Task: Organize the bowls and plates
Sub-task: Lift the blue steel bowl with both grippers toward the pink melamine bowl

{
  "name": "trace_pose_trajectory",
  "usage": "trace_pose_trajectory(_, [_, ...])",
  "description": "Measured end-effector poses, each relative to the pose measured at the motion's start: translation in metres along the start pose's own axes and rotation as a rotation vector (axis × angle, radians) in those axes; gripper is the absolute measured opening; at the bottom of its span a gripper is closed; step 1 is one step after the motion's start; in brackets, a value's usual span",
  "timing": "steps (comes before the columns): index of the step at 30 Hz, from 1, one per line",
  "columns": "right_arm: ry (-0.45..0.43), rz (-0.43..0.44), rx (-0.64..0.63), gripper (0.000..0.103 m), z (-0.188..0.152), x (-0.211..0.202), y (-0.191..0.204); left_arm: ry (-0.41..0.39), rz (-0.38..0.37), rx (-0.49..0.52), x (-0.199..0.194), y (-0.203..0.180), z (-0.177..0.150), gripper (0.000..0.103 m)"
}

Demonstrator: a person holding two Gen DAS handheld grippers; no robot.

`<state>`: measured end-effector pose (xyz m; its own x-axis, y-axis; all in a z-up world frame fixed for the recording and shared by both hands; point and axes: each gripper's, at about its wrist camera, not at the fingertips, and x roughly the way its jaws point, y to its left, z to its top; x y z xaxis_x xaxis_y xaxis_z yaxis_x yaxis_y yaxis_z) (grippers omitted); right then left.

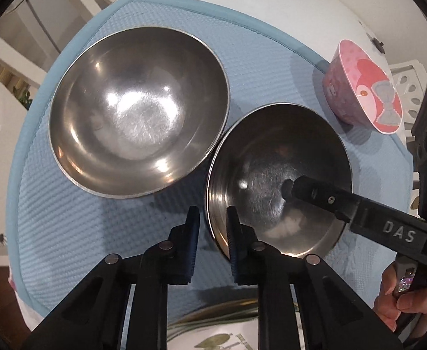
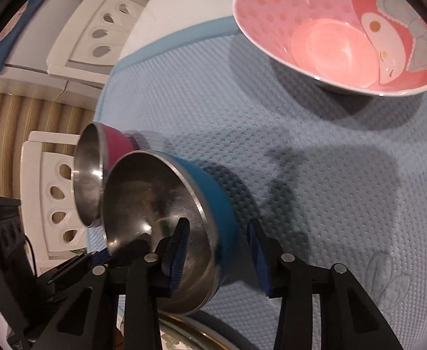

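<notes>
You're barely started: your left gripper (image 1: 212,227) is pinched onto the rim of the blue-sided steel bowl (image 1: 277,180), and your right gripper (image 2: 217,248) straddles its far wall, not clamped. The other steel bowl (image 1: 139,113) and pink bowl (image 1: 362,87) sit loose on the mat (image 1: 67,233), unstacked.
</notes>
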<state>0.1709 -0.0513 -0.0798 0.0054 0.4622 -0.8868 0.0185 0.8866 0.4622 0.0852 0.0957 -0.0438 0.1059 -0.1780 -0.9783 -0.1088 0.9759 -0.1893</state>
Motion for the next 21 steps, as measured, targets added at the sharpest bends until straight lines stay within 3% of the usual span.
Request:
trace_pose_trajectory(3, [0.014,-0.05,0.006,0.025,0.0,0.005,-0.004,0.004,0.001,0.014,0.004,-0.003,0.002,0.013])
trace_pose_trajectory(5, [0.014,-0.037,0.008,0.013,0.0,0.006,-0.005,-0.005,0.006,0.03,0.004,-0.007,0.003,0.013])
trace_pose_trajectory(21, [-0.038,-0.082,-0.019,0.013,-0.008,-0.031,0.0,-0.038,-0.035,0.062,-0.022,-0.02,-0.001,0.013])
